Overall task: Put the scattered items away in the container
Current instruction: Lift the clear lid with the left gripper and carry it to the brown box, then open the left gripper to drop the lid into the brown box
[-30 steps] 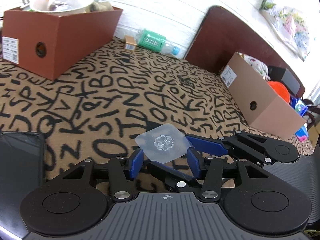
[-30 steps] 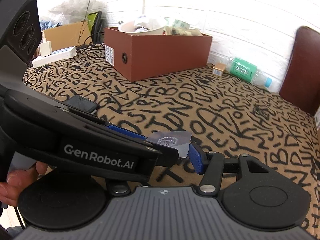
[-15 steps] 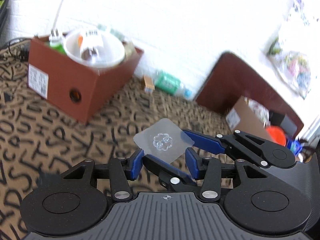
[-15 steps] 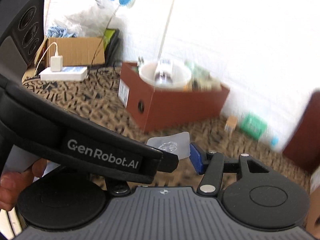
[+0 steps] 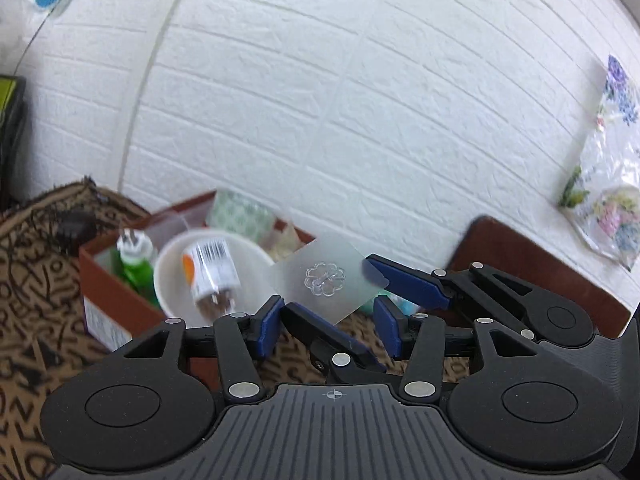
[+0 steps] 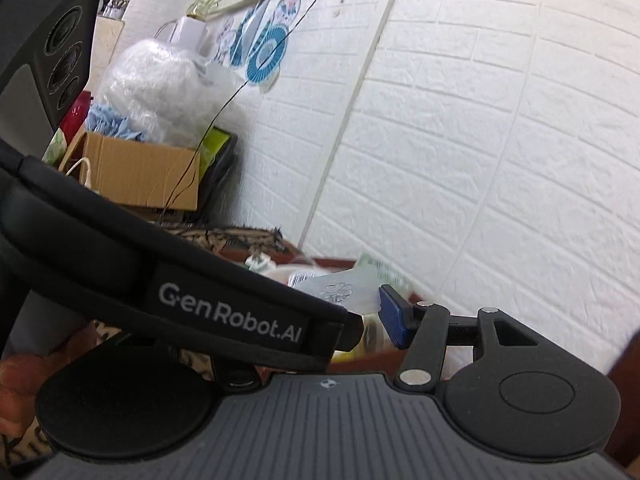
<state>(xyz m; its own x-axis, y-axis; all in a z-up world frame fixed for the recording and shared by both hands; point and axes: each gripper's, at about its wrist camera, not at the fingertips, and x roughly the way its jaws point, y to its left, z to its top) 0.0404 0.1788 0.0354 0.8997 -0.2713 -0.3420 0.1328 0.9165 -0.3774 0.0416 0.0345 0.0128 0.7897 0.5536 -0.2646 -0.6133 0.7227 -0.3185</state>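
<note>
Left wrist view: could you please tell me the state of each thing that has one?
clear sheet, in the air, pinched in the right claw
right claw, shut on the clear sheet
left claw, opening, pads pressing on nothing
brown box, open-topped, holding items
white bowl, in the box, bottle inside

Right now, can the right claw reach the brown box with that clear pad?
Probably yes: the right claw holds the clear pad just short of the open brown box, nothing between. A white bowl crowds it.
</note>
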